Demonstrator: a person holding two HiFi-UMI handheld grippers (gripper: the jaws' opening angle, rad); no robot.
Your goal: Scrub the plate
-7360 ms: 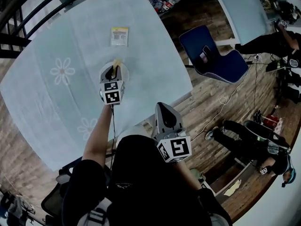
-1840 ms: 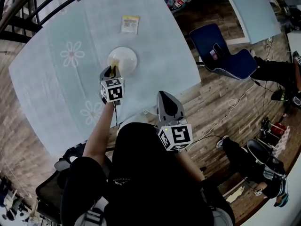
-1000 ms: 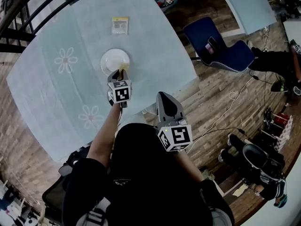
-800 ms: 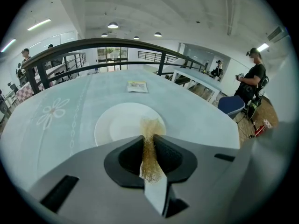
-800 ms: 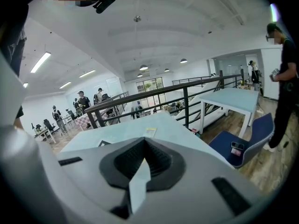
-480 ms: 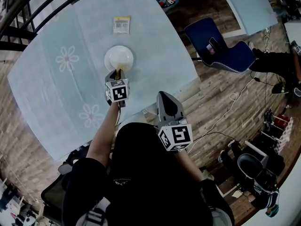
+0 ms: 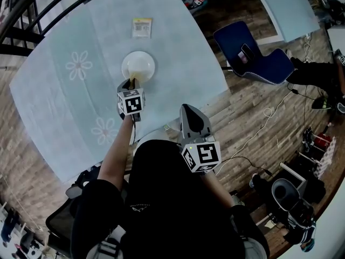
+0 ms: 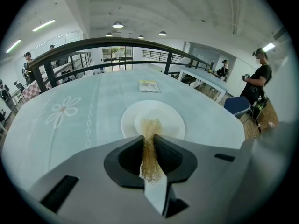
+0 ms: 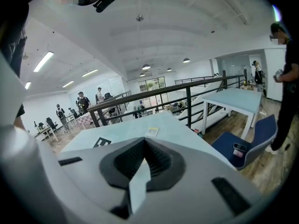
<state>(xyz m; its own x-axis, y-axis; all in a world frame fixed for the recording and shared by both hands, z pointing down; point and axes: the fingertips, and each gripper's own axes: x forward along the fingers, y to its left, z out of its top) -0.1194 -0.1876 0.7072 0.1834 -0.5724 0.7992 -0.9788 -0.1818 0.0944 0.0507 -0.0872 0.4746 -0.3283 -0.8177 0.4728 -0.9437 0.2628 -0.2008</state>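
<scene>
A white plate point(image 7: 141, 62) lies on the pale blue table point(image 7: 64, 112). My left gripper point(image 7: 130, 83) hovers at the plate's near rim, shut on a golden wiry scrubber point(image 7: 133, 81). In the left gripper view the scrubber point(image 8: 149, 150) is pinched between the jaws, and its tip reaches out over the middle of the plate point(image 8: 172, 119). My right gripper point(image 7: 187, 110) is held back near my body, off the table's near edge. Its jaws are shut with nothing between them point(image 9: 142, 143).
A small yellow-and-white packet point(image 7: 142, 27) lies on the table beyond the plate. A black railing point(image 8: 117, 43) runs along the table's far side. A blue chair point(image 7: 253, 61) stands on the wood floor to the right, and people stand further off.
The left gripper and scrubber have shifted a little along the plate's near side. The right gripper has stayed where it was.
</scene>
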